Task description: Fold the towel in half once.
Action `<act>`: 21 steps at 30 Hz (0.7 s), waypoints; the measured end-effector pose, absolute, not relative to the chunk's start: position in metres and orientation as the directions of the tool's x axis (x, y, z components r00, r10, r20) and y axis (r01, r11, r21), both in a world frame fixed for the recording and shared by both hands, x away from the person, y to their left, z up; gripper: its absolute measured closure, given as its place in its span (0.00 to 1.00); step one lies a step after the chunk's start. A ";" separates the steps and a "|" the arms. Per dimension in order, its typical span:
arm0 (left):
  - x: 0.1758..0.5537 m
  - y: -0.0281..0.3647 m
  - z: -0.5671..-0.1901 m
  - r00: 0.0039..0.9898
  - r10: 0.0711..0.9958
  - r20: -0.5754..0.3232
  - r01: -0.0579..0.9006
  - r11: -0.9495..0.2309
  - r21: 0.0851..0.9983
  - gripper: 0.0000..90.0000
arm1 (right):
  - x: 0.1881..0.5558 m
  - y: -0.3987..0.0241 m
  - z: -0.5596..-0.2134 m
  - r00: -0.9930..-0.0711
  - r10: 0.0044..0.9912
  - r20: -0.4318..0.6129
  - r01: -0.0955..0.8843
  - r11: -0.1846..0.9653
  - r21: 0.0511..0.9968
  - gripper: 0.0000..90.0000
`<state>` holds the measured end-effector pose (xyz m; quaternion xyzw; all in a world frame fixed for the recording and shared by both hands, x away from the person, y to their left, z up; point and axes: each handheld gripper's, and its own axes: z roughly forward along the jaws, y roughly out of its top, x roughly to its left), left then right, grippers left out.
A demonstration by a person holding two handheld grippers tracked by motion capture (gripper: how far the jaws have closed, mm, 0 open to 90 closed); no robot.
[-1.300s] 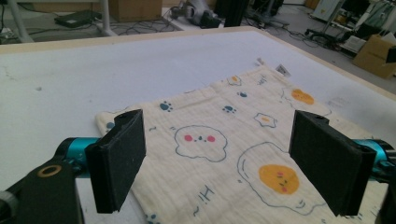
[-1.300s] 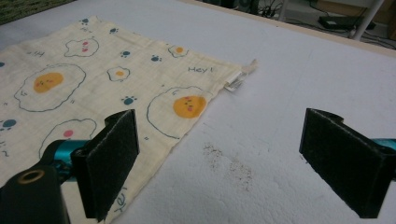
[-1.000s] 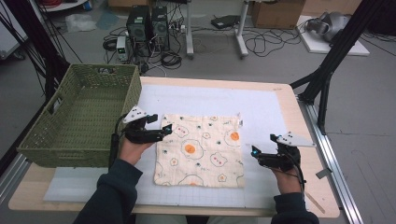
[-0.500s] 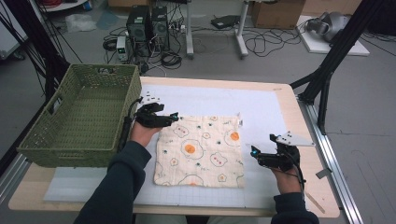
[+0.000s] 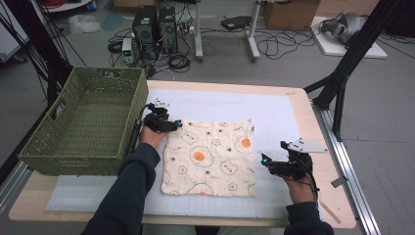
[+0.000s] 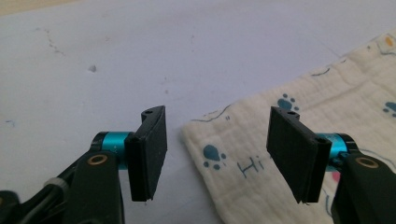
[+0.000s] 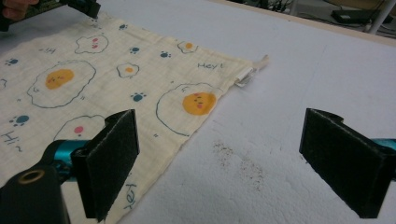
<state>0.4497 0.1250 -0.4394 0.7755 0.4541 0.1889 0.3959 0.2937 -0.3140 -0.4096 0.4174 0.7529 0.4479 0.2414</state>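
Note:
A cream cloth (image 5: 210, 156) printed with fried eggs and paw prints lies flat on the white mat (image 5: 274, 112). My left gripper (image 5: 175, 125) is low at the cloth's far left corner. In the left gripper view that corner (image 6: 243, 149) lies between the two pads, which stand apart and do not press on it; the left gripper (image 6: 219, 154) has just been closing its jaws. My right gripper (image 5: 266, 161) rests open on the mat beside the cloth's right edge. In the right gripper view its left pad (image 7: 112, 163) hangs over the cloth's edge (image 7: 154, 93) and nothing is between the pads.
A green woven basket (image 5: 83, 122) stands at the table's left, close to my left hand. A white label (image 7: 245, 77) sticks out at the cloth's far right corner. Cables and computer cases lie on the floor beyond the table.
My left gripper has moved away from the person along the cloth's left edge to its far left corner, and its jaws have narrowed. The right gripper has stayed put.

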 end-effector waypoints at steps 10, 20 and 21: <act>0.449 0.122 -0.446 0.564 0.825 -0.017 0.540 -0.354 0.763 0.64 | 0.293 -0.317 -0.409 -0.529 0.849 0.018 0.415 0.240 0.878 0.12; 0.443 0.113 -0.444 0.603 0.798 0.010 0.519 -0.401 0.755 0.96 | 0.295 -0.317 -0.412 -0.513 0.859 0.002 0.427 0.253 0.868 0.12; 0.443 0.113 -0.444 0.598 0.802 0.004 0.523 -0.394 0.756 0.97 | 0.297 -0.318 -0.412 -0.500 0.866 -0.003 0.430 0.251 0.867 0.13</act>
